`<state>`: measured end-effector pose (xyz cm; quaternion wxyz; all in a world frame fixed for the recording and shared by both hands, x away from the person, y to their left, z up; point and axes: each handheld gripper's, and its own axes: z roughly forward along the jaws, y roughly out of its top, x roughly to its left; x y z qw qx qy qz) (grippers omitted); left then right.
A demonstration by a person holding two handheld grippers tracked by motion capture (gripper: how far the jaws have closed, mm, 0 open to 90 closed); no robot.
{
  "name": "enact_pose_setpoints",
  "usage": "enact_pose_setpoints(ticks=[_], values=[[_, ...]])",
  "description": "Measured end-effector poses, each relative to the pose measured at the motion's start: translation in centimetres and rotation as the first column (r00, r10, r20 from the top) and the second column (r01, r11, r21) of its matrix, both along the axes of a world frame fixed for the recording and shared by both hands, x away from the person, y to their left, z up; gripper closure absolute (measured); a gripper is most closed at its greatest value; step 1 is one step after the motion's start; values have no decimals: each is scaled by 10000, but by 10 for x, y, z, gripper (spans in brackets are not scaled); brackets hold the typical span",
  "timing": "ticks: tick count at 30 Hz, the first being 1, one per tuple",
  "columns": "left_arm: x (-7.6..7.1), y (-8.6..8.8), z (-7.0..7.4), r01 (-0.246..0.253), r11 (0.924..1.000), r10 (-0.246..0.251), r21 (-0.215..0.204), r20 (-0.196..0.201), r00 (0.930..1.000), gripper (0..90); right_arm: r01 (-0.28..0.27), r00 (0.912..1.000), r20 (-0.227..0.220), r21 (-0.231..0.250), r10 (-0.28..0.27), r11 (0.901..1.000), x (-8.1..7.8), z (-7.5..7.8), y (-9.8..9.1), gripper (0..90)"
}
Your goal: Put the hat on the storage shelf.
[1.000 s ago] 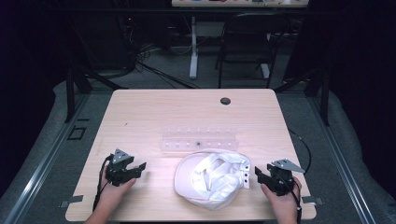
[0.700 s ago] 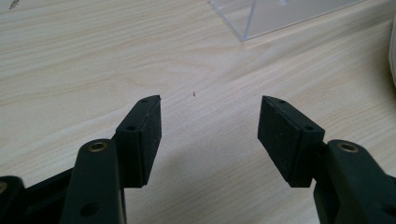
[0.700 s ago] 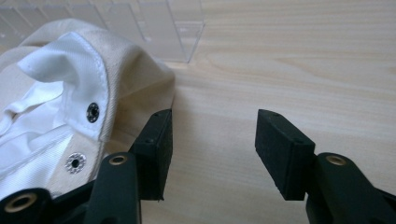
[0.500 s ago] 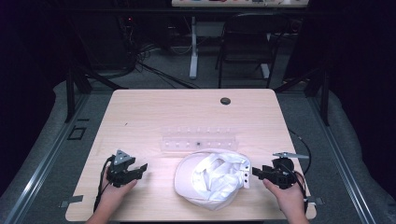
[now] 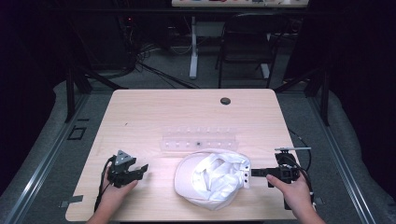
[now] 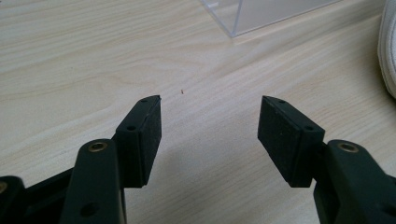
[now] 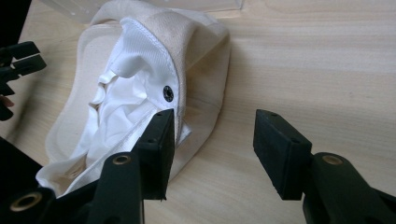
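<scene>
White cap [image 5: 212, 181] upside down on wooden table [image 5: 149, 112], right gripper [image 5: 256, 172] jaws apart beside its edge, left gripper [image 5: 140, 169] jaws apart over bare wood.

The clear tray [image 6: 275, 14] is cut off by the left gripper view's top edge; its small dark contents [image 5: 198, 143] are too tiny to identify.

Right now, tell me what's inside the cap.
The cap lies upside down with crumpled white lining and a dark snap stud showing inside. Whatever sits beneath the folds, and the table under the cap, is hidden.
</scene>
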<state>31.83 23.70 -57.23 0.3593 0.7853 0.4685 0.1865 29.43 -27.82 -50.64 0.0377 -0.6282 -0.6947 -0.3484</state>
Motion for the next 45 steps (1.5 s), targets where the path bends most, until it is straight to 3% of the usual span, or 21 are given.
enact_pose_setpoints(ticks=[2,3,11,15,19,24,25,26,27,32,35,44,45], values=[[0,0,0,-3,10000,3,4,-12,10000,400,-22,10000,-82,96,23,10000,1,0,0,481],[0,0,0,-26,10000,26,-19,-27,10000,400,-51,9997,-228,384,60,9992,1,-1,0,477],[0,0,0,-59,10000,59,28,-25,10000,400,-236,9979,-578,829,285,9963,3,-3,7,476],[0,1,1,-97,10000,97,-12,-5,10000,400,-198,9947,-980,1244,321,9920,5,-6,11,475],[0,2,1,-100,9999,100,-6,-7,9999,400,-209,9885,-1434,1849,480,9825,9,-14,16,475],[0,1,1,-81,10000,81,32,-34,10000,400,-75,9860,-1607,2234,444,9747,11,-21,20,476],[0,1,1,-97,10000,97,15,5,10000,400,-72,9834,-1737,2531,527,9674,13,-24,20,476],[0,2,1,-95,10000,95,4,24,10000,400,-72,9834,-1737,2531,527,9674,13,-24,20,476],[0,2,1,-136,9999,136,-22,29,9999,400,54,9813,-1859,2853,498,9584,14,-28,20,476],[0,2,1,-139,9999,139,-22,38,9999,400,130,9736,-2201,3191,608,9476,16,-37,21,482],[0,2,1,-120,9999,120,9,34,9999,400,85,9730,-2189,3483,725,9373,15,-39,23,487],[0,2,1,-109,9999,109,22,39,9999,400,-125,9772,-1930,3645,887,9311,13,-27,22,507],[0,1,1,-112,9999,112,31,46,9999,400,-211,9781,-1842,3761,970,9263,14,-26,22,540]])
